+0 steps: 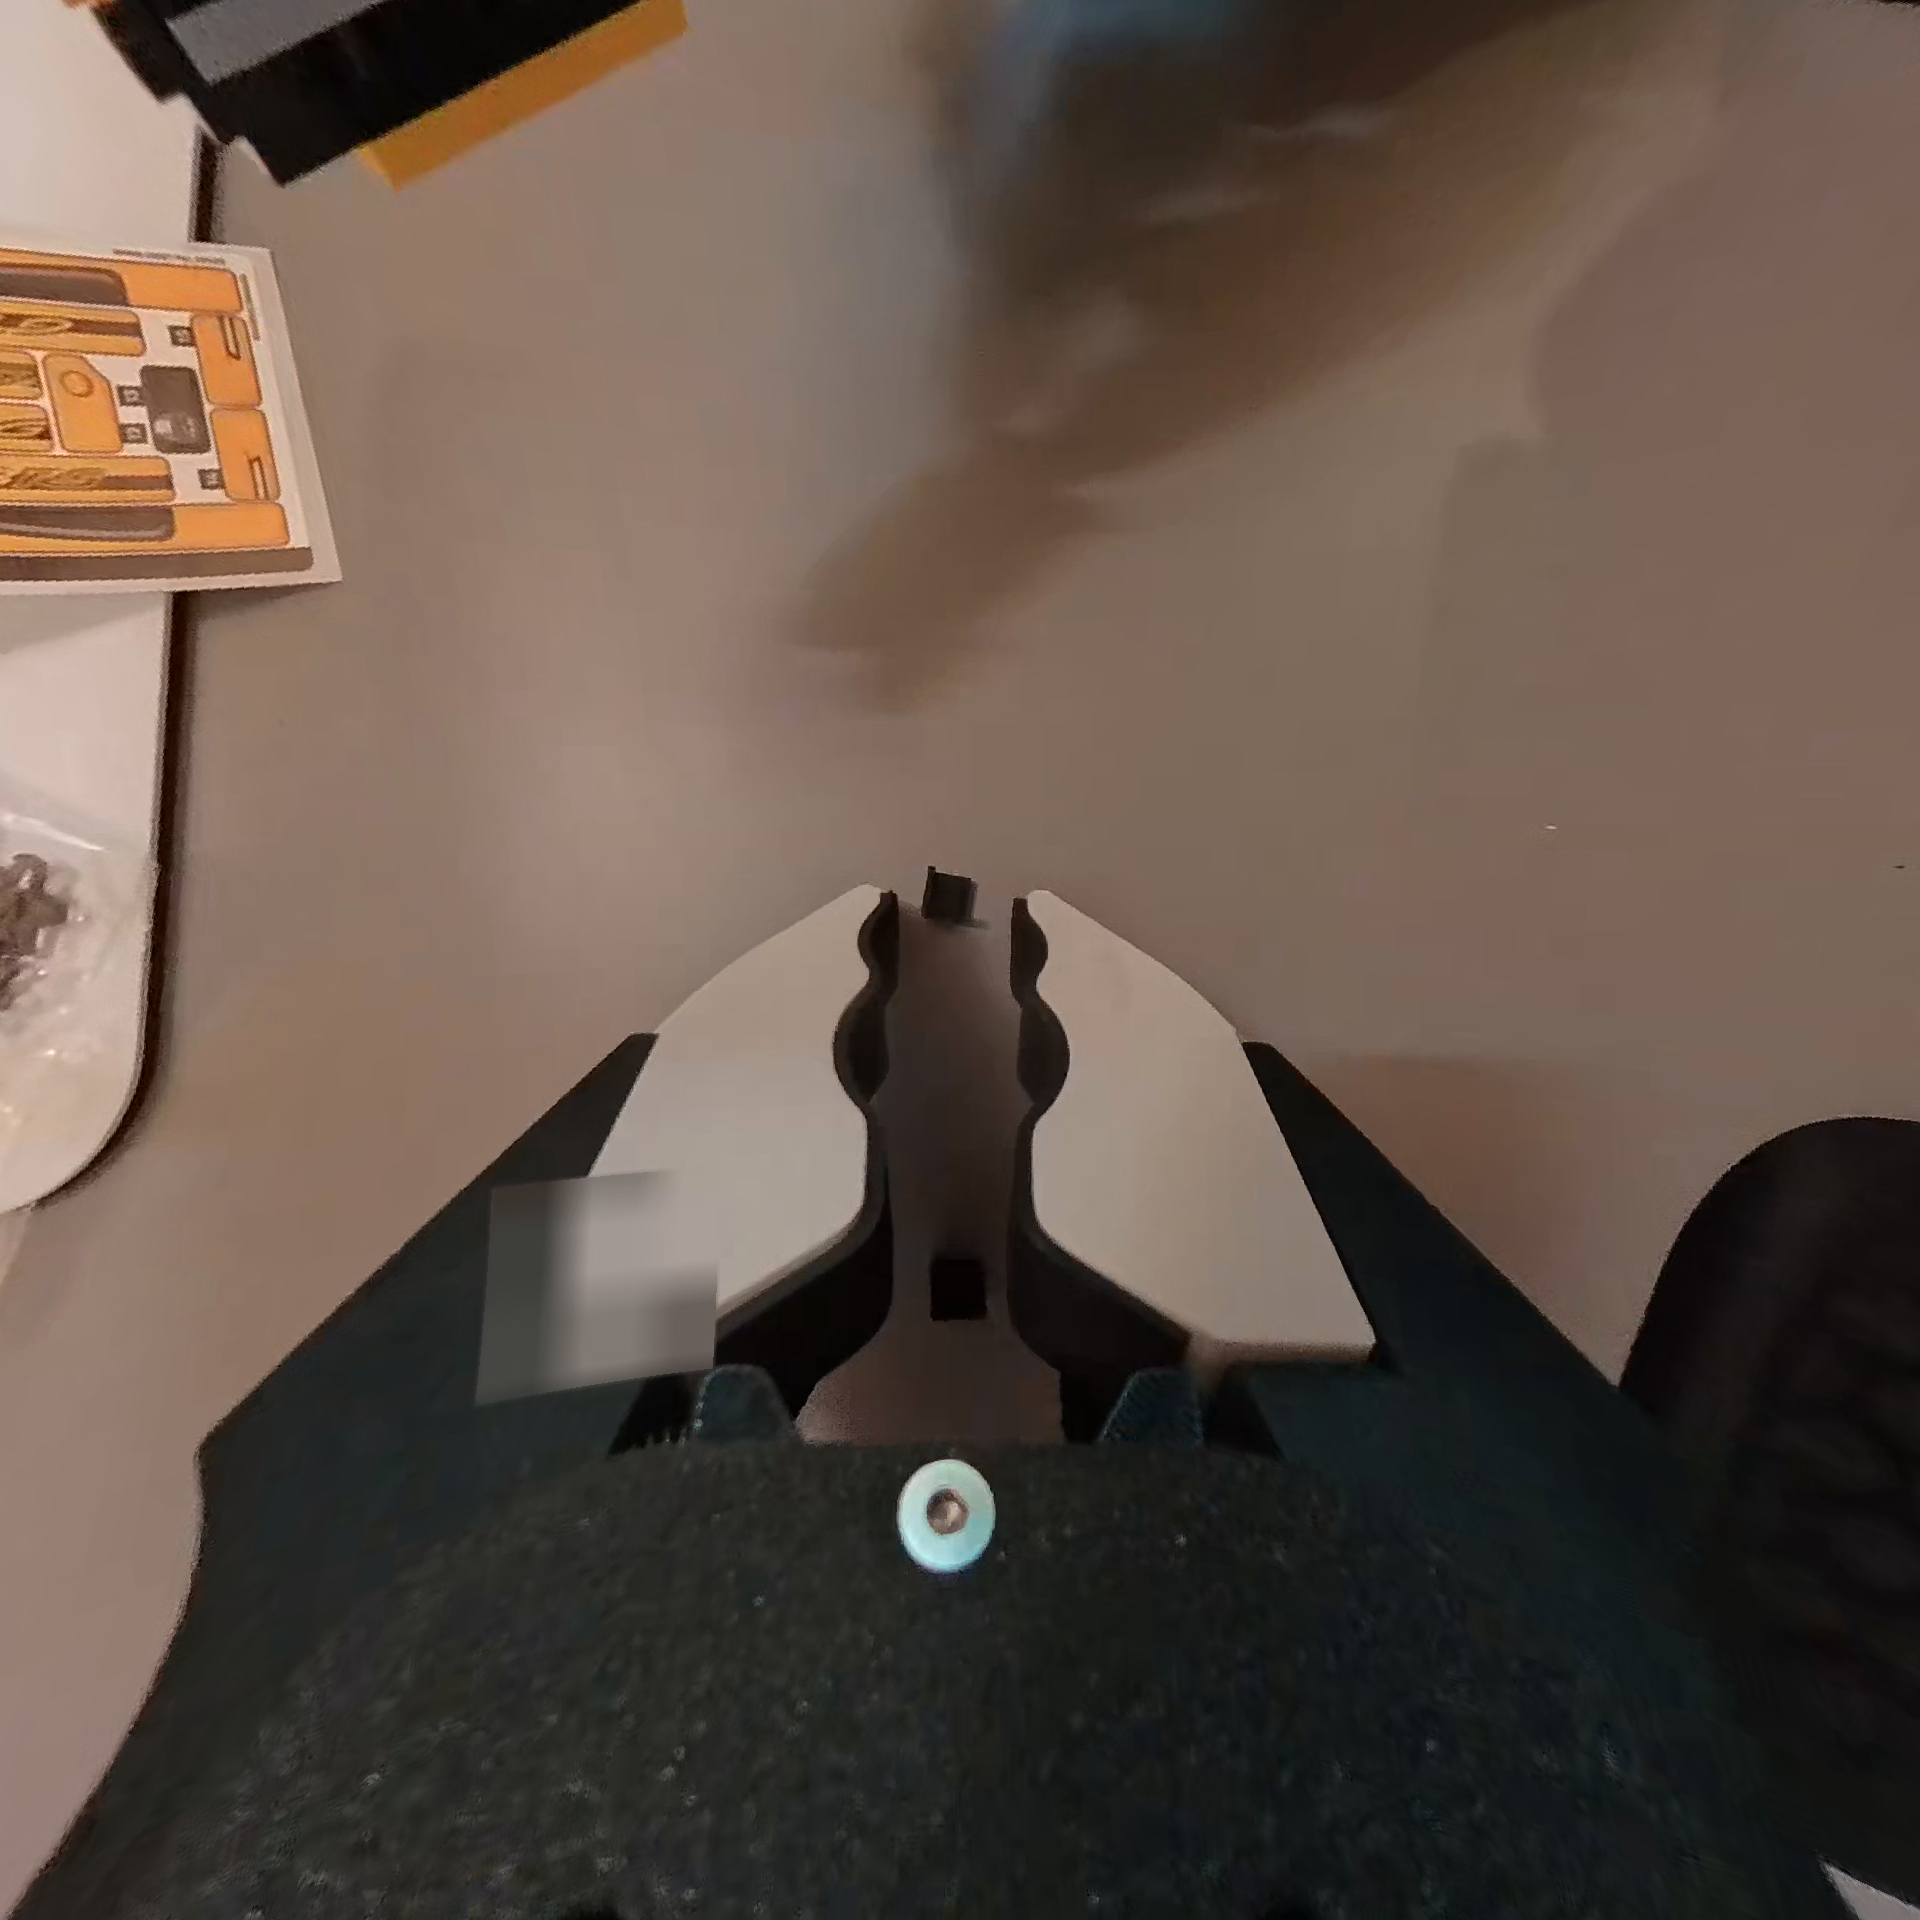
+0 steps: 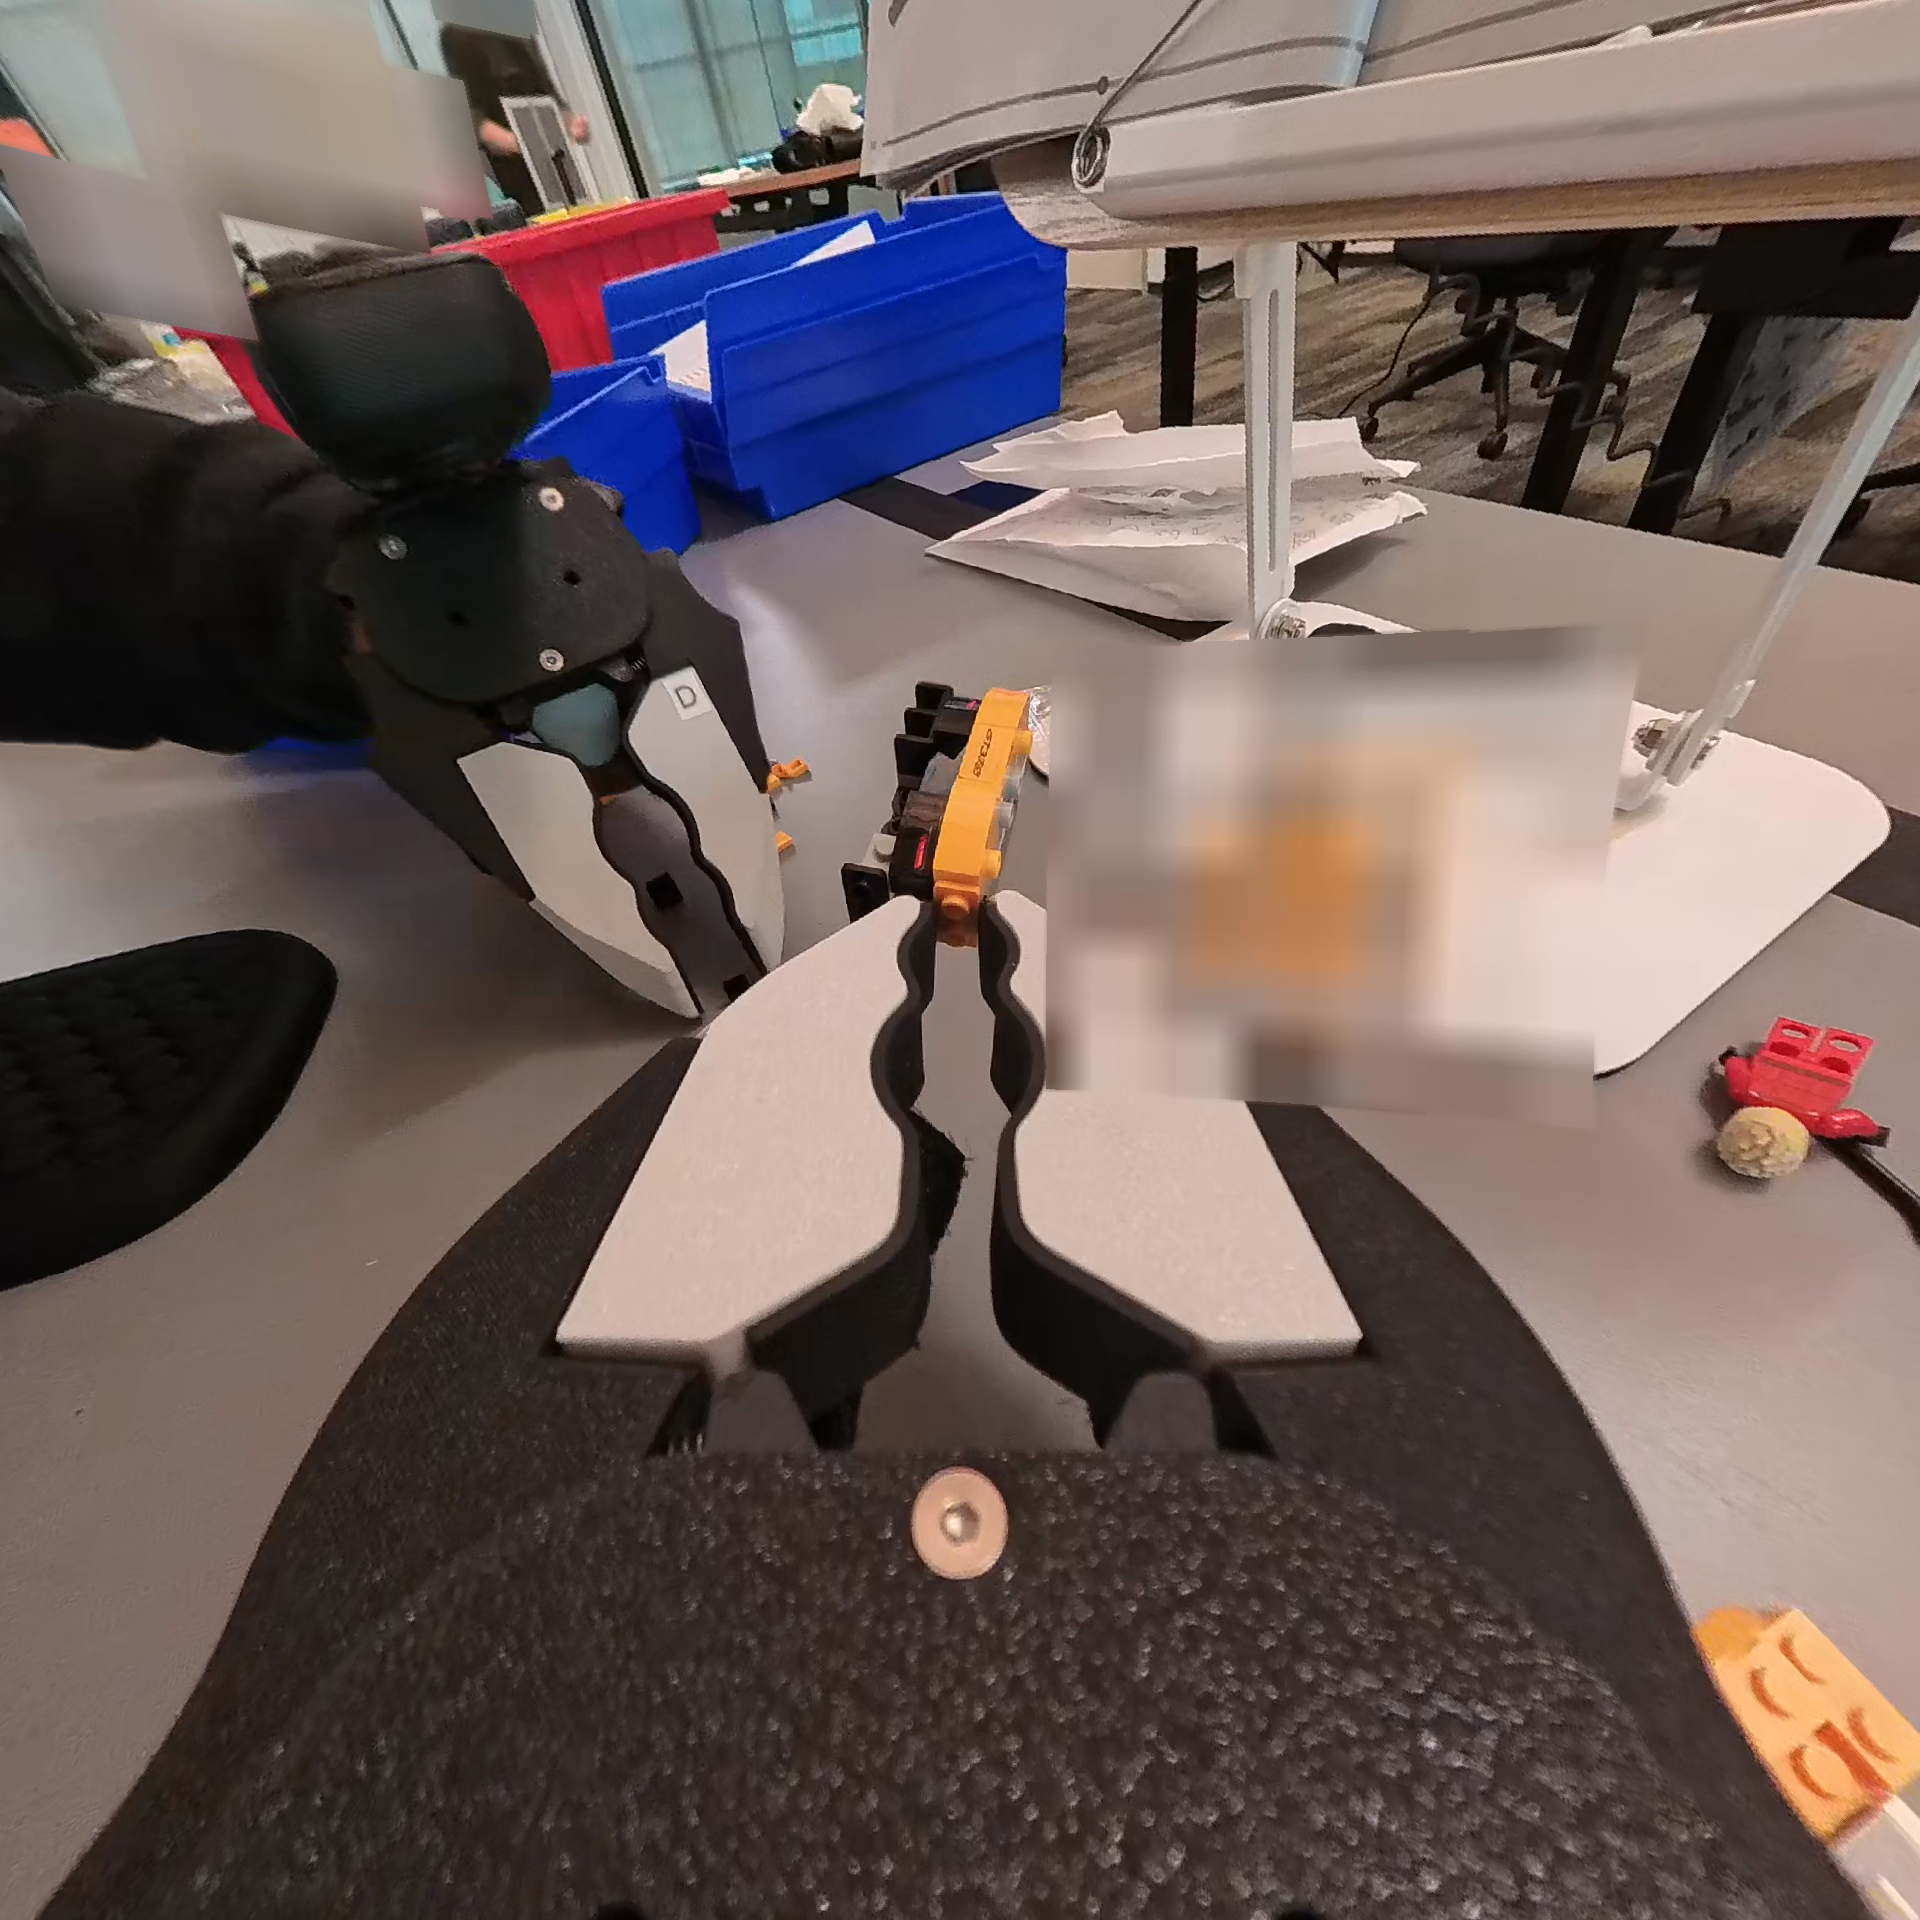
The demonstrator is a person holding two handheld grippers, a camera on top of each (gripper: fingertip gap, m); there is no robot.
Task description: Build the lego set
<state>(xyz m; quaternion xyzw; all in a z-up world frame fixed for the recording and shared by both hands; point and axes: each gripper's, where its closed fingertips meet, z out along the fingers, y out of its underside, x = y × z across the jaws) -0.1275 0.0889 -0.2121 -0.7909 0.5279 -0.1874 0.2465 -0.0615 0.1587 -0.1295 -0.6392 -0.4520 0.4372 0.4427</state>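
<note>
Right gripper (image 2: 956, 914) clamped on orange end of lego model (image 2: 971, 800), orange-and-black assembly held up above grey table (image 2: 312, 1403), tilted on edge. Left gripper (image 1: 951, 904) points down at table, jaws apart, small black brick (image 1: 951, 896) lying between fingertips (contact cannot be told). In right wrist view, left gripper (image 2: 717, 966) sits just left of model. Sticker sheet (image 1: 145, 416) lies far left beside plastic bag of dark parts (image 1: 42, 925). Red lego piece (image 2: 1803, 1070) on table well right of model. Blue bins (image 2: 831, 353) behind.
</note>
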